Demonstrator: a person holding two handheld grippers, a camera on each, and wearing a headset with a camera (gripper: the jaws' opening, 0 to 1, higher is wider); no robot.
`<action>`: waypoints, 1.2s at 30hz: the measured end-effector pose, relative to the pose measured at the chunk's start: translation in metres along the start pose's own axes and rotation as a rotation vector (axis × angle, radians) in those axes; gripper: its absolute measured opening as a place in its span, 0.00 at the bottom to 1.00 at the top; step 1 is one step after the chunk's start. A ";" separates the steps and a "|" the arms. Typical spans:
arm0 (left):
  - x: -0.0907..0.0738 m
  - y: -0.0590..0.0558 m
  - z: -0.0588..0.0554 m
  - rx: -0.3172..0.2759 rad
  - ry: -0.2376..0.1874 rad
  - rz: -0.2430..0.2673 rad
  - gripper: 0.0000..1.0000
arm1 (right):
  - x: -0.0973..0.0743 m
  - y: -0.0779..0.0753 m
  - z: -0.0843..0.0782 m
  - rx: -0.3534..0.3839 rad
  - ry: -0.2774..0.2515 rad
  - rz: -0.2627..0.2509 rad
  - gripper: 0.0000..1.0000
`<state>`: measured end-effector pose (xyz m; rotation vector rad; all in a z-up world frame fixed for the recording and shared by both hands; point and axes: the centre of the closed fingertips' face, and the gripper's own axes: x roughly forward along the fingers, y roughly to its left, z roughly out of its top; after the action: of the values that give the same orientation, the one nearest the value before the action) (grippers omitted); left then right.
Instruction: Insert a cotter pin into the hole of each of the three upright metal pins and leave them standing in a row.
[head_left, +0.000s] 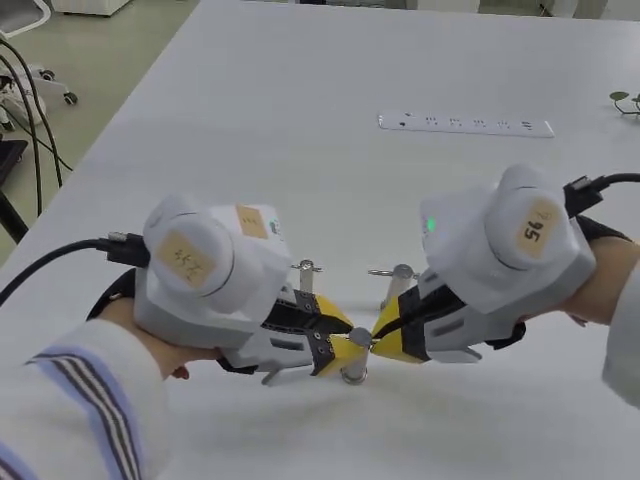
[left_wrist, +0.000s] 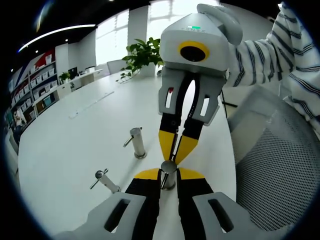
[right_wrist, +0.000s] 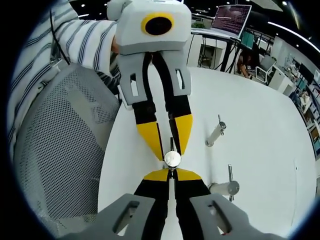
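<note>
An upright metal pin (head_left: 354, 373) stands near the table's front edge, and both grippers meet at it. My left gripper (head_left: 345, 345) comes in from the left and is shut on the pin's shaft (left_wrist: 168, 169). From the right, my right gripper (head_left: 378, 340) has its yellow tips closed on a thin cotter pin (left_wrist: 175, 146) at the pin's top (right_wrist: 172, 159). Behind them stand two more metal pins (head_left: 305, 272) (head_left: 400, 277), each with a cotter pin through its head.
A white power strip (head_left: 465, 124) lies farther back on the white table (head_left: 300, 120). A grey mesh chair (left_wrist: 270, 165) sits just off the table's near edge. A potted plant (left_wrist: 142, 52) stands at the far end.
</note>
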<state>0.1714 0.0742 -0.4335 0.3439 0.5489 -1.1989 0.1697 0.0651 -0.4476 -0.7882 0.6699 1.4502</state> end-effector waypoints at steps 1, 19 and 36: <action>0.000 0.000 0.000 0.001 0.002 0.001 0.08 | -0.001 0.000 -0.001 0.005 -0.005 0.003 0.00; 0.001 -0.001 -0.002 0.005 0.025 0.004 0.08 | -0.003 -0.003 -0.004 0.032 -0.033 -0.047 0.00; -0.017 0.002 0.001 -0.101 -0.105 0.059 0.46 | 0.012 0.005 0.002 0.134 -0.174 -0.073 0.22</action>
<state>0.1697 0.0876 -0.4227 0.2092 0.5030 -1.1218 0.1646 0.0736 -0.4568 -0.5696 0.5923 1.3753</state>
